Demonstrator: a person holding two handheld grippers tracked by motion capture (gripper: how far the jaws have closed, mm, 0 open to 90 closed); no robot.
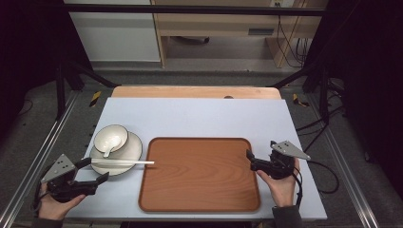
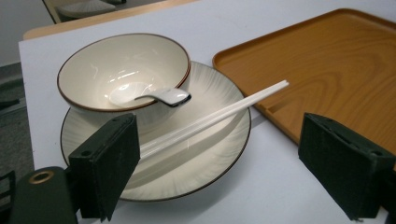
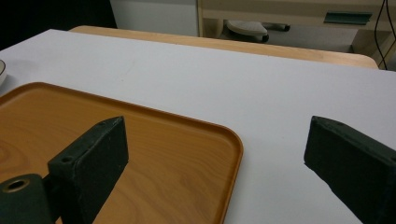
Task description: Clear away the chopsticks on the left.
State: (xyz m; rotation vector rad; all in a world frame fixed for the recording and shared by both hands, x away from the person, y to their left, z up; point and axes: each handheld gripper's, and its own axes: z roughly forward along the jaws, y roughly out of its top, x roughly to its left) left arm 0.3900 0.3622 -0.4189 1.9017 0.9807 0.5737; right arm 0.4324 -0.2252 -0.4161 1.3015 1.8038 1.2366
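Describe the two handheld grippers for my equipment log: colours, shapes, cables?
Both the left gripper and the right gripper are black, each with two blocky, flat-faced jaws, a grey three-cornered plate with small holes on top, and a black cable trailing off.

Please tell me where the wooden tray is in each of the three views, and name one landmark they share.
High view: tray at centre, between the two grippers.
Left gripper view: upper right, beyond the chopsticks.
Right gripper view: lower left, its corner between the jaws.
Shared landmark: the plate, left of the tray; a sliver shows at the right gripper view's left edge.
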